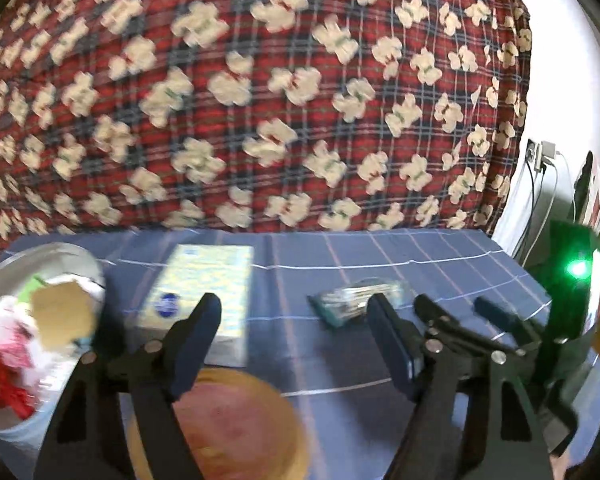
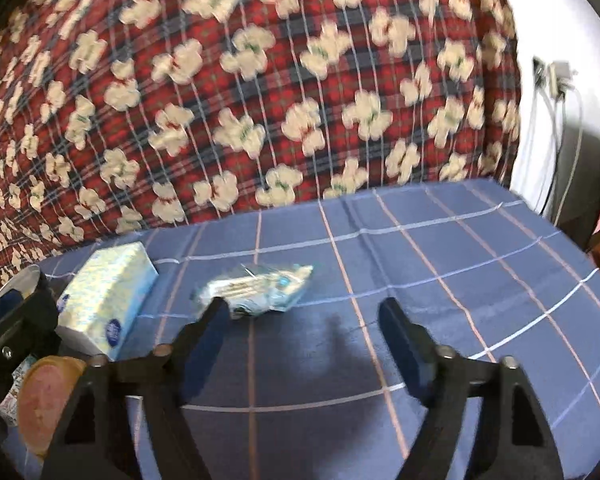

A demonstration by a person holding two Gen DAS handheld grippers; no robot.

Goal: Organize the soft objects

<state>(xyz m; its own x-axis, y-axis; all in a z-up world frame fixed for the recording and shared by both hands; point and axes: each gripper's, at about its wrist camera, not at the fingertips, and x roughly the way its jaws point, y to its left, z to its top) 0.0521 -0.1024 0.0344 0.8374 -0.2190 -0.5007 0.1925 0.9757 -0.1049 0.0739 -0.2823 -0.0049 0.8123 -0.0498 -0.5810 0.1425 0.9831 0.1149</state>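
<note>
A pale blue and yellow tissue pack (image 1: 204,292) (image 2: 104,296) lies on the blue checked cloth (image 1: 420,256) (image 2: 440,264). To its right lies a clear plastic packet with teal print (image 1: 356,300) (image 2: 256,288). My left gripper (image 1: 294,308) is open above the cloth with nothing between its fingers, the tissue pack behind its left finger and the packet behind its right one. My right gripper (image 2: 304,308) (image 1: 454,312) is open and empty too, just right of the left one, with the packet behind its left fingertip. Motion blurs both views.
A metal bowl (image 1: 60,250) at the left holds soft things in white, red and tan. A round tan object with a pink middle (image 1: 228,428) (image 2: 48,388) lies near the front. A red flowered blanket (image 1: 280,100) rises behind. Cables and a wall socket (image 1: 538,156) are at the right.
</note>
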